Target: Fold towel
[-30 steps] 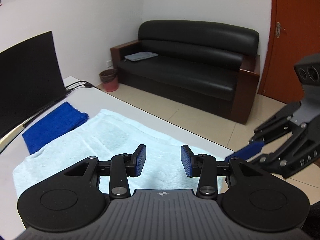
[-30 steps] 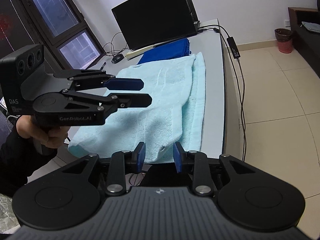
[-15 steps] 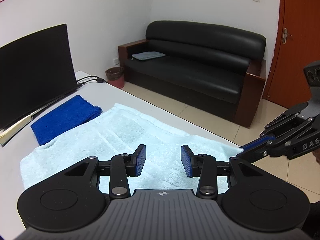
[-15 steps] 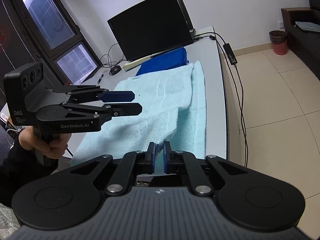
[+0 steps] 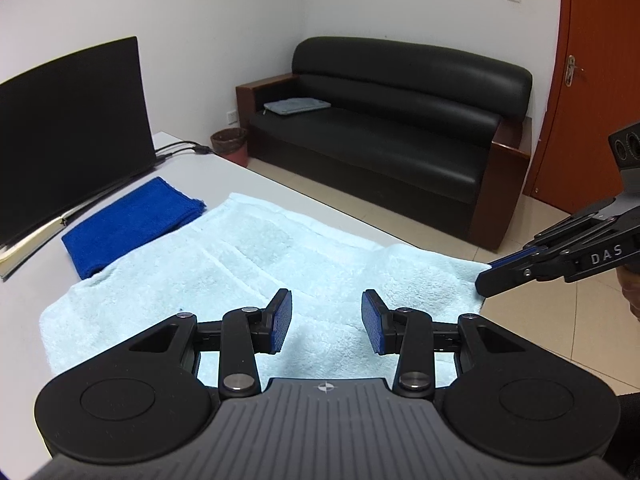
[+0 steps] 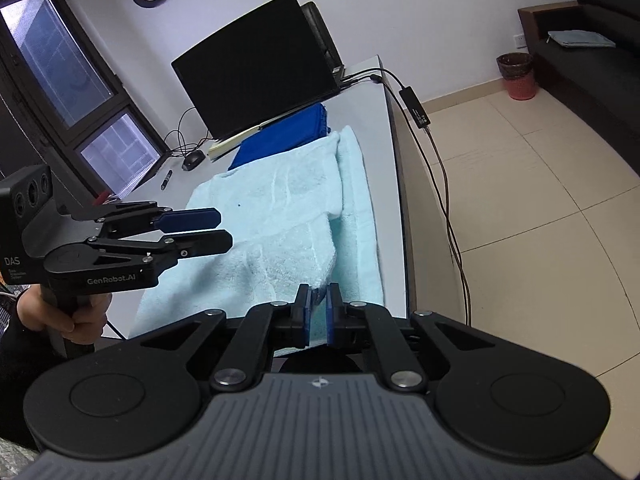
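Towel (image 5: 248, 264), pale blue terry, lies spread across the white desk (image 5: 36, 280), its long side running along the desk edge nearest the tiled floor. At the near corner the right gripper (image 6: 318, 314) has its jaws pressed together on the cloth: a strip of towel shows between the blue pads, and the fabric just behind rises into a raised fold that lies over the rest of the towel. In the left wrist view the same gripper comes in from the right and meets the towel's corner at the desk edge. The left gripper (image 5: 326, 322) hovers above the towel's near part with its jaws spread and nothing between the pads; whether it touches the cloth below is hard to tell. A hand (image 6: 78, 316) grips its handle. Beyond the towel lies a folded dark blue cloth (image 5: 132, 230), touching the towel's far end, and behind that stands a black monitor (image 5: 72, 128). A black sofa (image 5: 392, 128) stands across the floor.
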The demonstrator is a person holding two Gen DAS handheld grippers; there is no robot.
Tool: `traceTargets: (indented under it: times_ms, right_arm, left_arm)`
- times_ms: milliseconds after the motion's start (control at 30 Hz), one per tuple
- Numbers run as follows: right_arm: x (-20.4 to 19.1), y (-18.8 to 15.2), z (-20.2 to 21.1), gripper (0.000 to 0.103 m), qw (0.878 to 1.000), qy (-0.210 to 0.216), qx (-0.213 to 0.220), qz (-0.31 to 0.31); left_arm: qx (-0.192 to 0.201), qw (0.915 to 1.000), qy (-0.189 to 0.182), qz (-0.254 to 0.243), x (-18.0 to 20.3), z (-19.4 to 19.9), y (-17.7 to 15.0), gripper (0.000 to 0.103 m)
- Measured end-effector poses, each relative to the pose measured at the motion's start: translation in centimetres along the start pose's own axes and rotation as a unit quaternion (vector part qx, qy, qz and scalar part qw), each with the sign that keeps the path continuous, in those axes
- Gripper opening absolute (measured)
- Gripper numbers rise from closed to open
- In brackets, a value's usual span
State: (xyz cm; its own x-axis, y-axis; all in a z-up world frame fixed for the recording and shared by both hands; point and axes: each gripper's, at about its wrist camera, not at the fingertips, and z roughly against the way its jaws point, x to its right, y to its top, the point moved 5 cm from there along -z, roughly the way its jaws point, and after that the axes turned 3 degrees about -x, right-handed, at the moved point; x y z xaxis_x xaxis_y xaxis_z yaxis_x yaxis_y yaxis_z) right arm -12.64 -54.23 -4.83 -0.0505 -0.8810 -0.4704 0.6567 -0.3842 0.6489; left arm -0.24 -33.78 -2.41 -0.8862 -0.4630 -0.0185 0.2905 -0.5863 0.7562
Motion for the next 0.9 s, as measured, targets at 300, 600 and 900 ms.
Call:
traceTargets:
  times_ms: [300, 600, 900]
  right_arm:
    - [1.3, -0.7, -0.7, 0.007, 1.000, -0.017, -0.001, -0.017]
    - [1.3, -0.5, -0.3, 0.012, 1.000, -0.016, 0.008, -0.007]
    - [2.1, -0.4, 0.5, 0.012, 0.999, -0.033, 0.020, -0.007]
  left_arm:
    - [-0.007, 0.9984, -0.053, -0.019, 3.8, -1.7, 0.0, 0.042]
    - [-0.016, 0.9947, -0.087, -0.051, 7.7, -3.1, -0.3, 0.042]
    - [-0.018, 0.9937, -0.083, -0.073, 9.4, -4.1, -0.3, 0.041]
